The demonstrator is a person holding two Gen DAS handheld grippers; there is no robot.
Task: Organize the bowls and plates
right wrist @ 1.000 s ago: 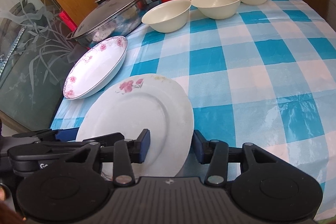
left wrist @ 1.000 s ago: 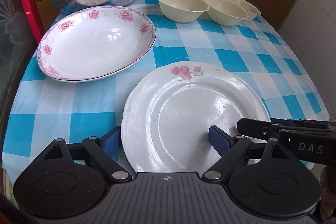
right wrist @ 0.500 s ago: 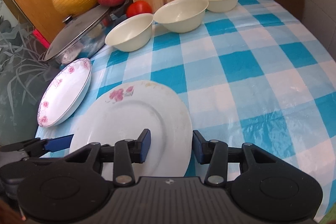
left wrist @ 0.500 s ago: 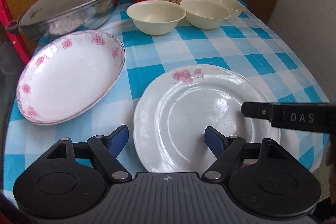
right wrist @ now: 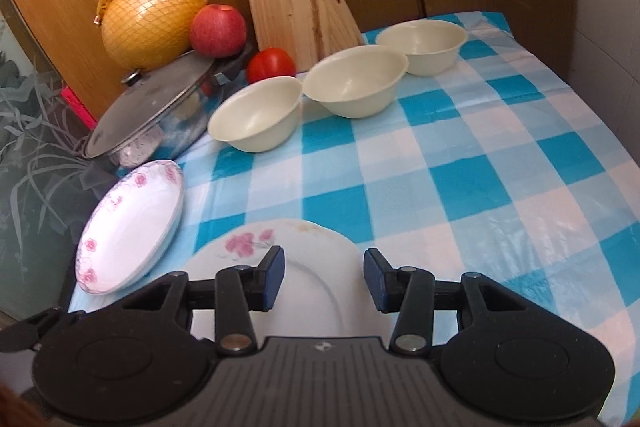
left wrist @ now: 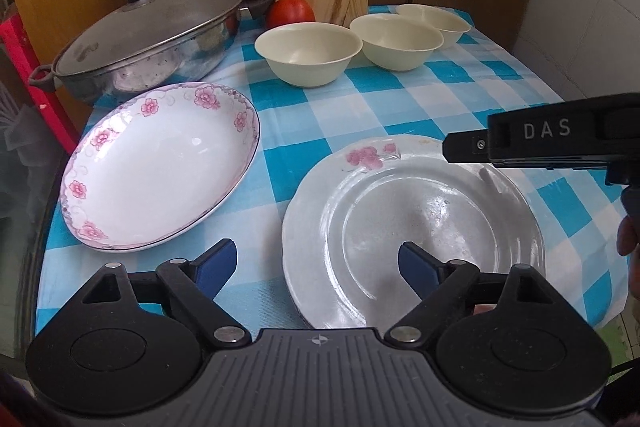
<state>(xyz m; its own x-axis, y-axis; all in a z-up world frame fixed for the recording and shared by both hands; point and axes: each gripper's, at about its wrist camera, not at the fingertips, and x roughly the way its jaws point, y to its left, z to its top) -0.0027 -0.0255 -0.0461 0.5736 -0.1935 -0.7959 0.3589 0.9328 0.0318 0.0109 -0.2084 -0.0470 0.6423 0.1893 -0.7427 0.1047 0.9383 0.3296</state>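
Jaws: left gripper [left wrist: 314, 265] spread wide, right gripper [right wrist: 324, 279] parted, both empty
Flat plate [left wrist: 412, 227]: glossy, scalloped, on desk beneath jaws
Deep plate [left wrist: 160, 167]: floral-rimmed, left
Bowls [right wrist: 354, 83]: three cream, rear row

My left black two-finger tongs [left wrist: 314, 263] sit spread wide, blue pads [left wrist: 216, 263] at nine and three o'clock. My right black tongs [right wrist: 324, 279] are parted too, their body crossing the left view at three o'clock.
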